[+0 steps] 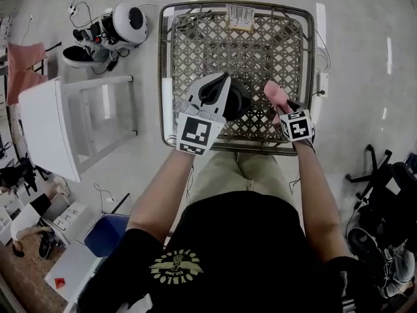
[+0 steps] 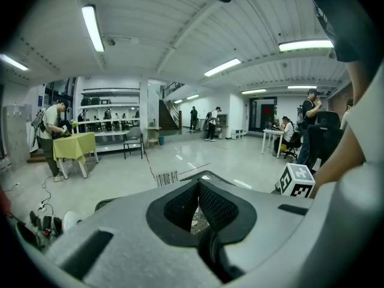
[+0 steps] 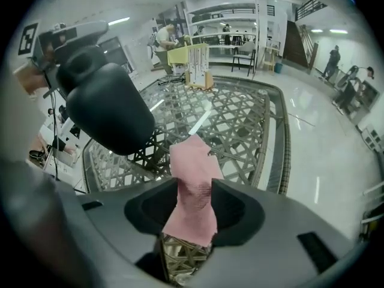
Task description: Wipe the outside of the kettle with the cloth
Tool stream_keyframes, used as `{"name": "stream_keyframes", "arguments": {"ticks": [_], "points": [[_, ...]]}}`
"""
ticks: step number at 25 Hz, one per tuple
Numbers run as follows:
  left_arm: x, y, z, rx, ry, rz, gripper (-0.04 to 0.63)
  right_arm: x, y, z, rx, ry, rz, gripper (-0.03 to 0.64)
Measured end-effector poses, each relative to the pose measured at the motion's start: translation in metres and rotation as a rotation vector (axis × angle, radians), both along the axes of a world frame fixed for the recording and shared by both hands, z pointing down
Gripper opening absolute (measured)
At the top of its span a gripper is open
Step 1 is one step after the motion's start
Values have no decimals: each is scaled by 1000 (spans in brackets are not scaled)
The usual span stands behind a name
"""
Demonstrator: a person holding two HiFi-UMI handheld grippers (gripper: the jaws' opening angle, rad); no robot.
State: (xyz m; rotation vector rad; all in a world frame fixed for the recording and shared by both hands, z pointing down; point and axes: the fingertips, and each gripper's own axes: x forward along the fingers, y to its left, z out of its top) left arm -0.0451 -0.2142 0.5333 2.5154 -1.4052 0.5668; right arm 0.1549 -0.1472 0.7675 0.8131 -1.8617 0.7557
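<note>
Kettle (image 1: pixel 232 100) and cloth (image 3: pixel 193 182) above the desk (image 1: pixel 260 51)
Left gripper (image 2: pixel 198 204) pinches the kettle; right gripper (image 3: pixel 195 207) is spread, pink cloth between its jaws.

Bright, even indoor light from ceiling strips (image 2: pixel 93 29), upper left of left gripper view. White glare streaks on floor (image 1: pixel 389 54), head view right. Gripper views: strong fisheye bending, black vignetted corners, near foreground soft; kettle (image 3: pixel 108 104) slightly blurred.
</note>
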Motion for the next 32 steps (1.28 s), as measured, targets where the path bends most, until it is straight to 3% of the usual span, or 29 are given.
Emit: {"name": "stream_keyframes", "arguments": {"ticks": [2,3,4,9,19,26,32], "points": [[-2,-1,1,-7,-3,-13,8,3,-2,8,5,47,-1,158],[-3,-2,2,-11,-4,-21,8,2,-4,8,19,64,-8,69],[-4,-2,3,-13,-6,-26,8,0,-6,5,39,66,-16,34],[1,1,5,4,-43,-6,8,-27,-20,-28,129,-40,-49,28],[9,6,15,-7,-76,40,8,-79,-42,-79,226,-113,-197,26],[13,7,18,-5,-83,78,8,-127,-51,-109,268,-164,-379,28],[11,12,15,-15,-67,94,8,-145,-26,-126,256,-169,-489,28]]}}
